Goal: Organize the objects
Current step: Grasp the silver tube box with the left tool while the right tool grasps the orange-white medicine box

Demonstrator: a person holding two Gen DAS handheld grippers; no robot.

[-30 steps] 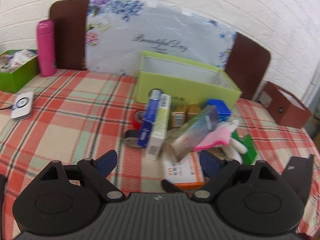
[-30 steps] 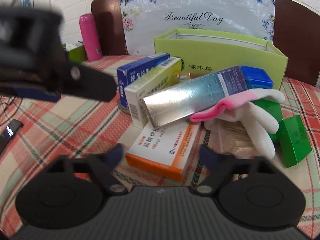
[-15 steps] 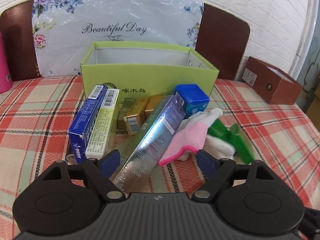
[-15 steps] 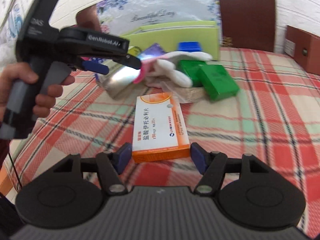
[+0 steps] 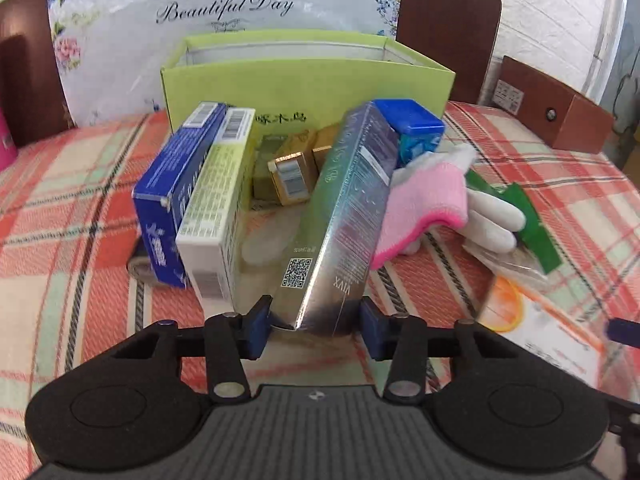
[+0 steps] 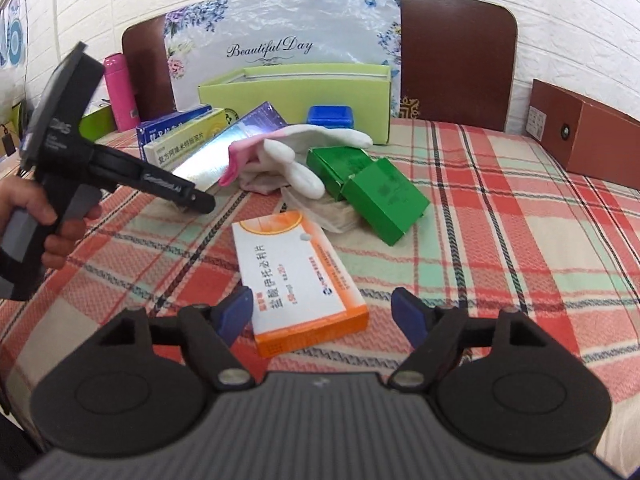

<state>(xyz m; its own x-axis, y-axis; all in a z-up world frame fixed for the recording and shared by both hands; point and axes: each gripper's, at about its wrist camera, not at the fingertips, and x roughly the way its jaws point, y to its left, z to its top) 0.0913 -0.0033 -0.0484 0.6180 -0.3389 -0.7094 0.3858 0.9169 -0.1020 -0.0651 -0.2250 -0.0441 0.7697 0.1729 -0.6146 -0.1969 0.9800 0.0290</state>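
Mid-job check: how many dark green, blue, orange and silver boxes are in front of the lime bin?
dark green boxes: 2
blue boxes: 2
orange-and-white box: 1
silver box: 1
Total: 6

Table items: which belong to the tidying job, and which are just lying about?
Job:
- shiny silver carton, left gripper shut on it
- orange-and-white medicine box, between the open right gripper
- light green open box
- pink-cuffed white glove
- green cartons

Lying about:
- pink flask
- brown box
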